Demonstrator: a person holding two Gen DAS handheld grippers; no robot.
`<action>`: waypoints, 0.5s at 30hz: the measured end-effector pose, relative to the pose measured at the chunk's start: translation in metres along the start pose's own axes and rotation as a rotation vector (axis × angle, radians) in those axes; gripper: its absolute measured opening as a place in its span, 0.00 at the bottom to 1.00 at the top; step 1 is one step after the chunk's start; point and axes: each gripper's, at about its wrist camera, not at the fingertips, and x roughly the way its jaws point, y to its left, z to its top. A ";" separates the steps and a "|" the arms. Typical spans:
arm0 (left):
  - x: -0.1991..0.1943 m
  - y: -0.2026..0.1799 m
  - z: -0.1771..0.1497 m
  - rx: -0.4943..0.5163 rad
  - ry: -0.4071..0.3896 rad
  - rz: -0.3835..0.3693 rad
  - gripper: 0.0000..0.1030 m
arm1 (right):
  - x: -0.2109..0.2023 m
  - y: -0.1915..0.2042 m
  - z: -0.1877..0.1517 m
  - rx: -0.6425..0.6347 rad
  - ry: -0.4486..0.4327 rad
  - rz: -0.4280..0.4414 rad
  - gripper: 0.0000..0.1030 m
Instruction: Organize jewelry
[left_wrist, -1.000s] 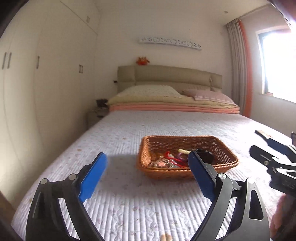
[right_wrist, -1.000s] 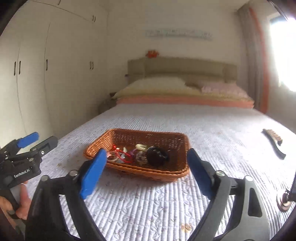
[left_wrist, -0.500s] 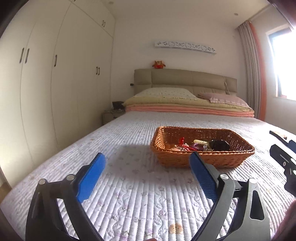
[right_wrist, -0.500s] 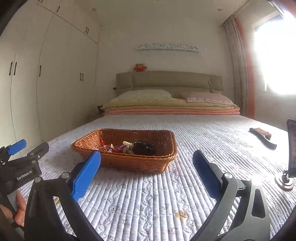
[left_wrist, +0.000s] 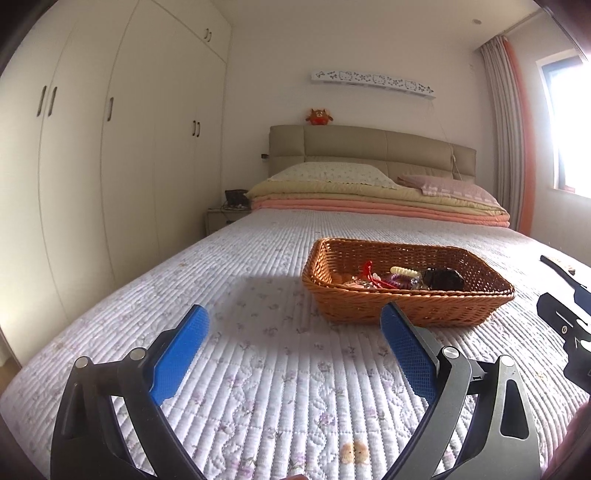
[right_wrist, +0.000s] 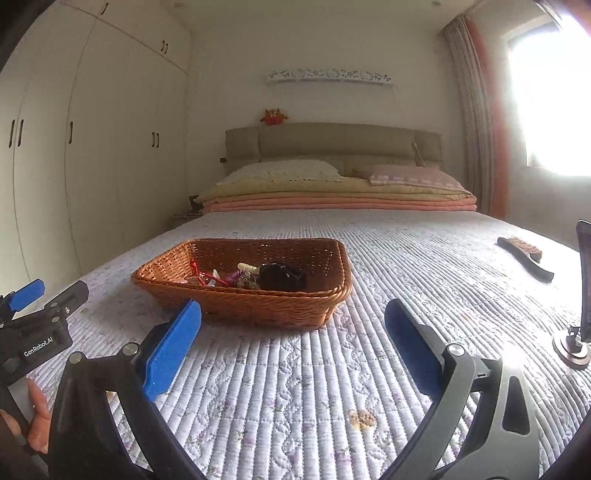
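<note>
We see jewelry (left_wrist: 402, 277) heaped in wicker basket (left_wrist: 406, 306), frame centre | left gripper (left_wrist: 295, 354) and right gripper (right_wrist: 291, 343) spread wide, empty, low over quilt (right_wrist: 295, 387), seemingly framing the basket.

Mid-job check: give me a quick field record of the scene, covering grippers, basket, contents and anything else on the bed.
left gripper: open, empty, short of the basket
right gripper: open, empty
basket: wicker, upright on the quilt
contents: red cord, cream beaded piece, black item, small tangled pieces
also on bed: brush, round-based stand at right
</note>
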 end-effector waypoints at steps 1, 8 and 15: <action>0.000 0.000 0.000 -0.001 0.001 0.000 0.89 | 0.000 0.000 0.000 -0.002 0.000 -0.001 0.92; 0.002 0.001 0.000 -0.001 0.007 -0.002 0.90 | 0.003 0.001 0.000 -0.004 0.013 -0.010 0.92; 0.002 0.000 -0.001 0.000 0.012 -0.003 0.90 | 0.004 -0.001 -0.001 0.008 0.016 -0.010 0.93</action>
